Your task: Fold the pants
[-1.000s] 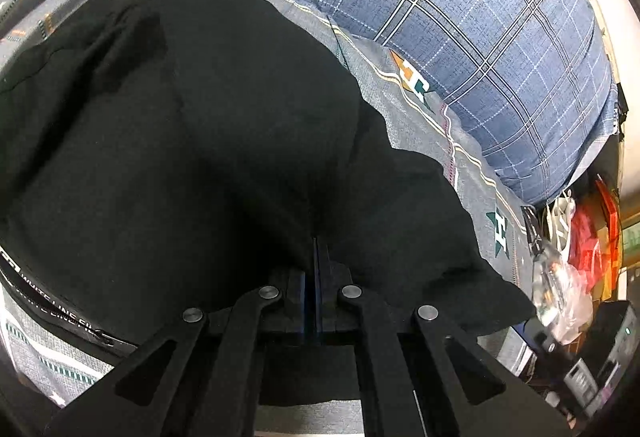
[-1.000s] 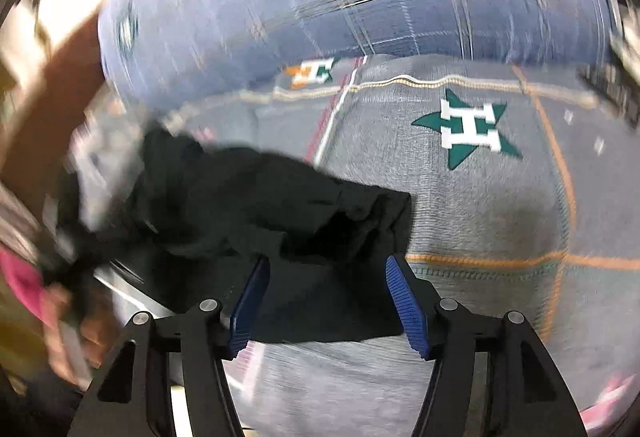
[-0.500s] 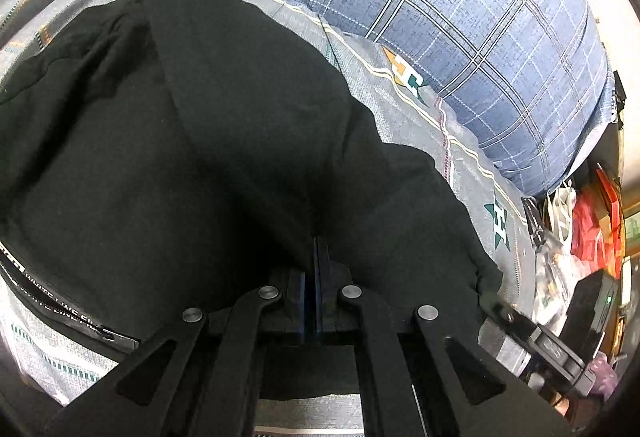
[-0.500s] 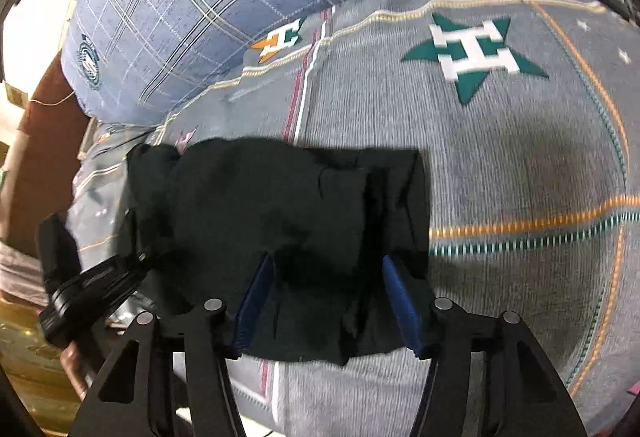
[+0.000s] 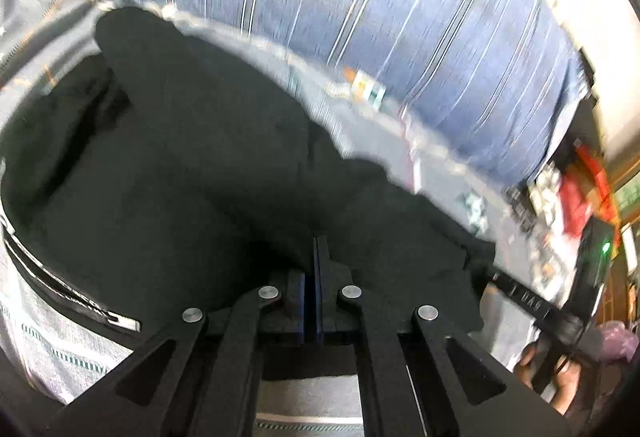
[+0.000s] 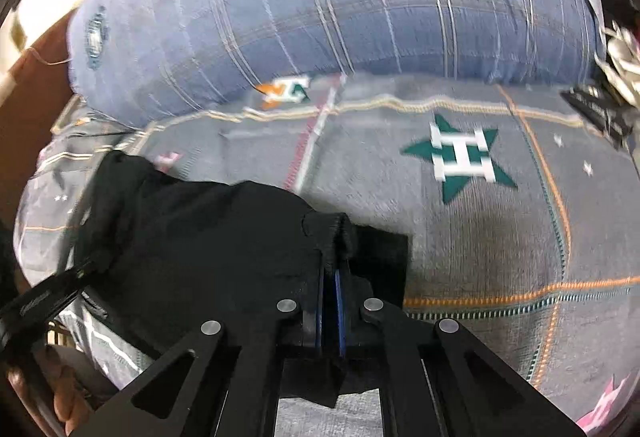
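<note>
The black pants point(image 5: 192, 165) lie bunched on a grey patterned bedspread point(image 6: 480, 237). My left gripper point(image 5: 314, 257) is shut on a fold of the black cloth near the camera; a zipped pocket with white lettering point(image 5: 72, 297) shows at the lower left. In the right wrist view the pants point(image 6: 200, 249) lie left of centre. My right gripper point(image 6: 331, 273) is shut on a bunched edge of the pants, with cloth pinched up between the blue pads. The other gripper point(image 6: 44, 301) shows at the left edge.
A big blue plaid pillow point(image 6: 340, 5) lies across the far side of the bed, also in the left wrist view point(image 5: 400, 29). Cluttered items and red packaging point(image 5: 576, 197) stand beyond the bed's right edge. A green star logo point(image 6: 460, 157) marks the bedspread.
My right gripper was open over the pants' edge and has closed on it. The left gripper has stayed shut on the cloth while the view shifted and blurred.
</note>
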Demonstrator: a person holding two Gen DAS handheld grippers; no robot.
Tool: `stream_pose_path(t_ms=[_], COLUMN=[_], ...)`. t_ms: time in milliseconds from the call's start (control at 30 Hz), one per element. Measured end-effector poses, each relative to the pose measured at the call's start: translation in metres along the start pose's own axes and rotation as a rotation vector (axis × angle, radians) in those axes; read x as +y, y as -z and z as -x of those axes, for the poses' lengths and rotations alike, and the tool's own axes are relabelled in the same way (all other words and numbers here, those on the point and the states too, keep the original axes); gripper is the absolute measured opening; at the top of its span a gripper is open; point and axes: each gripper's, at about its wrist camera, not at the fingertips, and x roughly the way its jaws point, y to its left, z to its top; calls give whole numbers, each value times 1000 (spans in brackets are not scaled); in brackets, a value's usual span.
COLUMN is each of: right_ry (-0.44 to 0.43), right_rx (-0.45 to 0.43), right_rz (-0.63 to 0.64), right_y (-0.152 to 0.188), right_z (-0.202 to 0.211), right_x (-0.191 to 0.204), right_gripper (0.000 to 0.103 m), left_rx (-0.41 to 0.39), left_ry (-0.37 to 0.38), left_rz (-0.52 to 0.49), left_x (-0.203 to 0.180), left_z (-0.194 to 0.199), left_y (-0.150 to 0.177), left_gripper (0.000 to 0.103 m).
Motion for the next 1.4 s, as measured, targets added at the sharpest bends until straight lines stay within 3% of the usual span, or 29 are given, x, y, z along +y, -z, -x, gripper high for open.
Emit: stream_pose_path(t_ms=[100,233,400,533,667,800,867,900,1033,1167,1267,1400], right_ry=[-23,-36,9,-25,44,35,38,36,-26,-120,-183,-121], right_rx=[-32,-106,12,-29,46,4,4,3,15,88,84,135], right_rz=[-18,-6,-42,-6,-37,-40,-57,-66,-112,-216,-255,-241], right_y=[-2,-7,-9,-7,-4,-4,2,6,25,35,36,38], right_z=[4,25,-7,11,-13,1,7,10,26,14,17,10], right_x=[0,1,-7,-5,-12,-12,-14,-16,-24,-38,-44,-42], right_gripper=[4,4,4,5,8,8,32,34,34,34,34,36], left_rx=[31,-27,55,5,31,6,-5,-1,13,20,8,14], left_ry=[26,41,0,30,6,9,0,1,10,35,41,40], left_rz=[58,3,26,0,-24,-47,-63,-58,-42,-16,-21,-20], left_x=[11,5,10,0,-8,-10,-12,-11,-8,-6,-5,-5], left_z=[-5,10,-13,-1,-12,-5,-4,-4,-8,-7,-3,-4], left_y=[5,7,13,16,22,20,21,21,19,16,16,15], left_gripper=[1,1,1,1,1,1,1,1,1,1,1,1])
